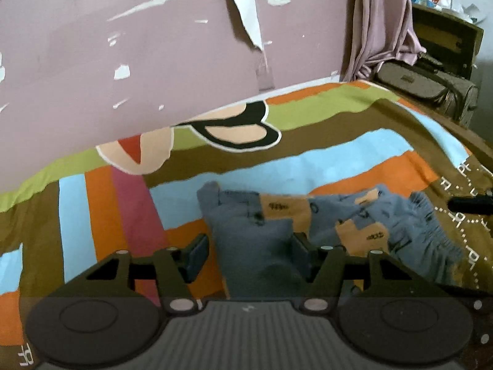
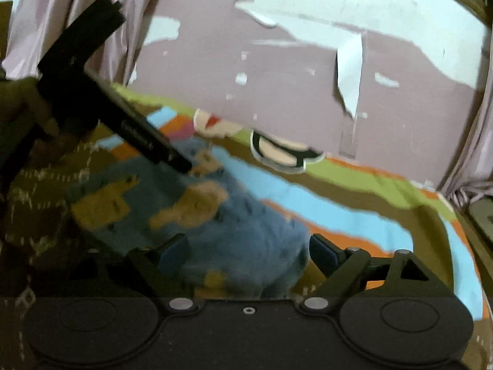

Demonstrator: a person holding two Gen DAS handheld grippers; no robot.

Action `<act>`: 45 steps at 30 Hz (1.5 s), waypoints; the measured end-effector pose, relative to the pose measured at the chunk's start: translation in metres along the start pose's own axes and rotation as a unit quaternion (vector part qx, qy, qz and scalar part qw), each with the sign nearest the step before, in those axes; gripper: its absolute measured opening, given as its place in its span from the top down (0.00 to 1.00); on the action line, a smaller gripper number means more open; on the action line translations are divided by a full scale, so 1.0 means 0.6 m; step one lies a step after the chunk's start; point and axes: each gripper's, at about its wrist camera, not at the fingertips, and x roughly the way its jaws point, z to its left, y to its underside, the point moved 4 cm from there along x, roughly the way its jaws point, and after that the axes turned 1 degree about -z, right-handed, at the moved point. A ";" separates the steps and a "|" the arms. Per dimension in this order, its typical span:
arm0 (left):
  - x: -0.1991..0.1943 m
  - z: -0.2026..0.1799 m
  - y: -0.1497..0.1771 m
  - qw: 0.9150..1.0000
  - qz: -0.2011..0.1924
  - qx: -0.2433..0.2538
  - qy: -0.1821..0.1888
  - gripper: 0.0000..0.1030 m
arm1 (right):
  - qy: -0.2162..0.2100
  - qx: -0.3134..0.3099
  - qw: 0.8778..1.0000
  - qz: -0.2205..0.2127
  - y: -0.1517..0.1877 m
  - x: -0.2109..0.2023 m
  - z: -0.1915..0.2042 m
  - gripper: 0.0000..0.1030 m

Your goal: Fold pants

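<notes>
We see the pants — grey-blue with tan patches — bunched on the striped bedsheet, just ahead of both grippers. Left gripper: jaws wide, a pant fold between the fingers, nothing pinched. Right gripper: jaws wide too, over the pants' other end — blurry. Peeling pink wall behind the bed; a bag beside the curtain.

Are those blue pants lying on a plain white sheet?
No, the pants lie on a bedspread with bright stripes of blue, orange, green and brown, plainly seen in the left wrist view.
</notes>
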 end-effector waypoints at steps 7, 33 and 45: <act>-0.001 0.003 0.005 1.000 0.009 -0.001 -0.004 0.29 | -0.008 0.049 0.999 0.009 0.029 -0.011 -0.016 0.13; -0.069 0.023 0.109 0.996 0.065 -0.054 0.000 0.00 | 0.061 0.115 0.991 0.012 -0.003 0.056 -0.124 0.01; 0.013 0.025 -0.030 0.998 -0.009 0.045 -0.052 0.00 | 0.091 0.069 0.993 0.026 -0.038 0.085 -0.102 0.01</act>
